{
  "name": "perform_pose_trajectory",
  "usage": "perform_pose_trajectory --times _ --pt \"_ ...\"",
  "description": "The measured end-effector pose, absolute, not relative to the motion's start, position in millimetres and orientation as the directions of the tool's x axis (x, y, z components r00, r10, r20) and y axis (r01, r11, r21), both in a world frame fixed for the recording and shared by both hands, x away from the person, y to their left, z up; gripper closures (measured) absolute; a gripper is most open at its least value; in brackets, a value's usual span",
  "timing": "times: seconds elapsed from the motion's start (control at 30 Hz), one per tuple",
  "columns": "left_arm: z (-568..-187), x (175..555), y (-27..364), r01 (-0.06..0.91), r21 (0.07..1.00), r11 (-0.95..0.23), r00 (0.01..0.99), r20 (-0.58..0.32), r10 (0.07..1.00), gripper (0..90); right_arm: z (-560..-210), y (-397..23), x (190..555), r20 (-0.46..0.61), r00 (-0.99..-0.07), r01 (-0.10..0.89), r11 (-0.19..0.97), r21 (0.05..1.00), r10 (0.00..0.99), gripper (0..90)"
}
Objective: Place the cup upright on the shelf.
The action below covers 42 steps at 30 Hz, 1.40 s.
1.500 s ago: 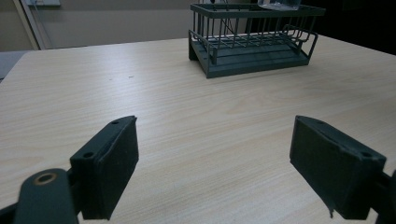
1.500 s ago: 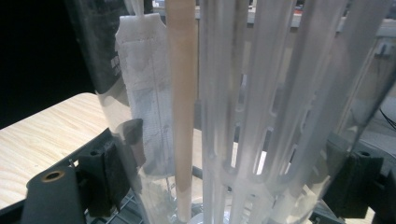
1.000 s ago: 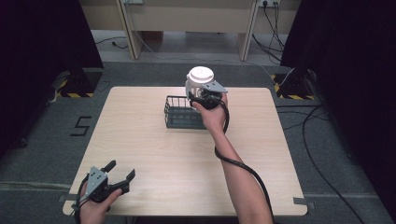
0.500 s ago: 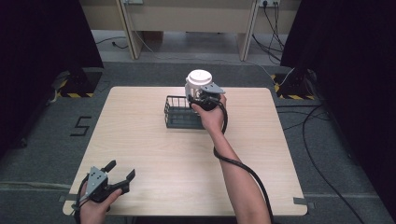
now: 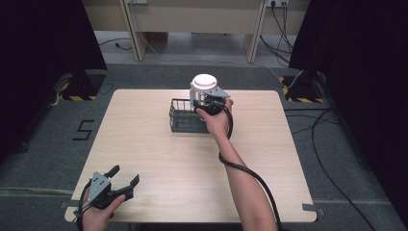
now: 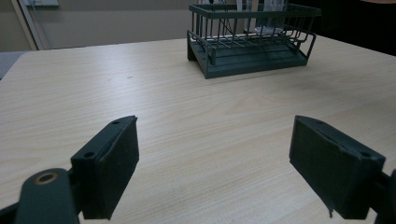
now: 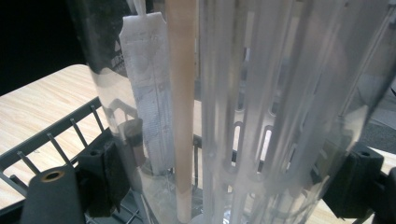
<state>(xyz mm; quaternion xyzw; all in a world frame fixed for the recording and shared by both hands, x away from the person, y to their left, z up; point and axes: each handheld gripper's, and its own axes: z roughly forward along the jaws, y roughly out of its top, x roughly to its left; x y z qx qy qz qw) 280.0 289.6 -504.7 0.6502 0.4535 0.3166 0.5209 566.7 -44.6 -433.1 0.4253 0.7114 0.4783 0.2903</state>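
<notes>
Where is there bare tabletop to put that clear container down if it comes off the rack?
Open wood lies left of the dark wire rack to the table edge, and across the middle between the rack and the left gripper. The far right side is bare too. It is crowded around the rack, where the right gripper clamps the clear container.

In the right gripper view, the clear container runs off the top and bottom edges, so its lid and base are cut away. In the high view, the right gripper hides its lower body. The rack's top right corner leaves the left gripper view's upper edge.
</notes>
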Motion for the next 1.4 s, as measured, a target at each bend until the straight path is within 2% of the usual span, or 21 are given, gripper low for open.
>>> perform_pose_trajectory --times 0.83,1.4 --pt "-505 280 290 0.26 0.964 -0.049 0.39 -0.059 0.919 15.4 -442 -41 565 -0.039 -0.477 0.353 0.232 0.906 0.878 17.7" --pt "-505 281 289 0.264 0.964 -0.047 0.389 -0.062 0.919 15.4 -442 -50 552 -0.003 -0.472 0.35 0.19 0.917 0.882 16.3"
